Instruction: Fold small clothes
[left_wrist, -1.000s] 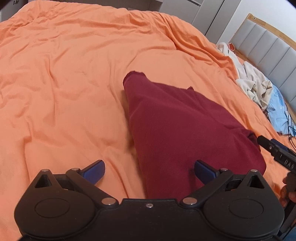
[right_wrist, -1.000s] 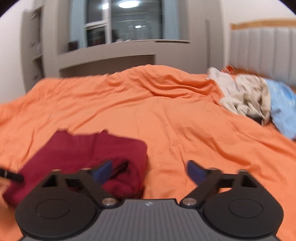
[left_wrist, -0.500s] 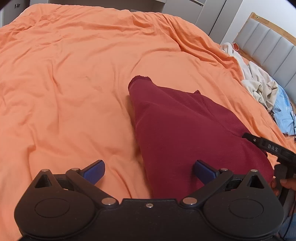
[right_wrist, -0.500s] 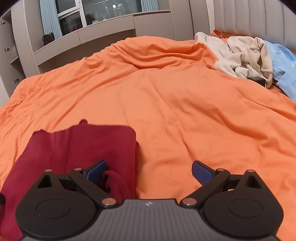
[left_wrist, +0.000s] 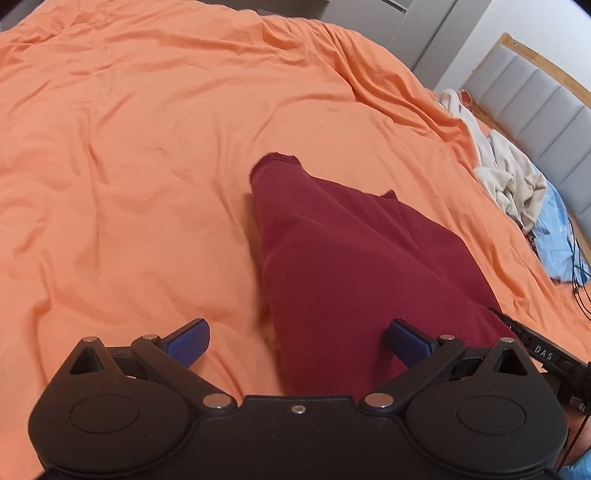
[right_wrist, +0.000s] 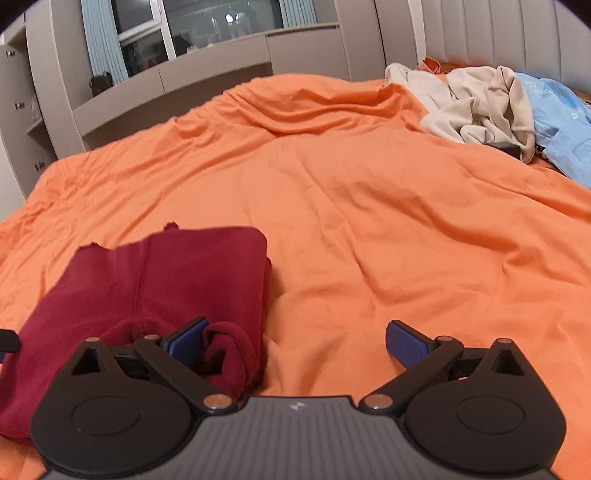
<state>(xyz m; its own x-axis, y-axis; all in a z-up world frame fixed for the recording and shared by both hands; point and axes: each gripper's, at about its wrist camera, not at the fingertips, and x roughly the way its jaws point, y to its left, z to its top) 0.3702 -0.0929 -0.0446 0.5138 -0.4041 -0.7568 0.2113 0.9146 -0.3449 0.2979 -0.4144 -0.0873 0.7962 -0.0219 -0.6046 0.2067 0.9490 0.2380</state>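
Both grippers sit spread wide and empty: left gripper (left_wrist: 298, 338) over the near edge of the maroon garment (left_wrist: 354, 266), right gripper (right_wrist: 295, 341) at that garment's (right_wrist: 166, 280) near right corner, one blue finger (right_wrist: 186, 341) touching a bunched roll of cloth there. Neither is pinching anything.

Garment location: on the orange duvet (left_wrist: 129, 166), already folded into a tidy long panel, with one raw-edged end pointing away from the left gripper. It looks part-folded, so my read is that one more fold remains, or a tidy-up of the loose roll.

How I'd do the step:
- Flatten that bunched roll first; folding over it will leave a lump.
- Take each near corner through all layers, not just the top one. The fabric looks soft and thick, so a shallow bite may slip.
- Lift both corners level and carry them together toward the far raw edge of the garment, keeping the sides aligned.
- Lay it down before letting go; don't drop it.

Risk: the duvet is wrinkled and soft, so the fingers could snag it along with the garment.

Beige clothes pile (right_wrist: 476, 107) and blue cloth (right_wrist: 561, 125) lie well beyond the garment, near the headboard (left_wrist: 543, 96); no interference.
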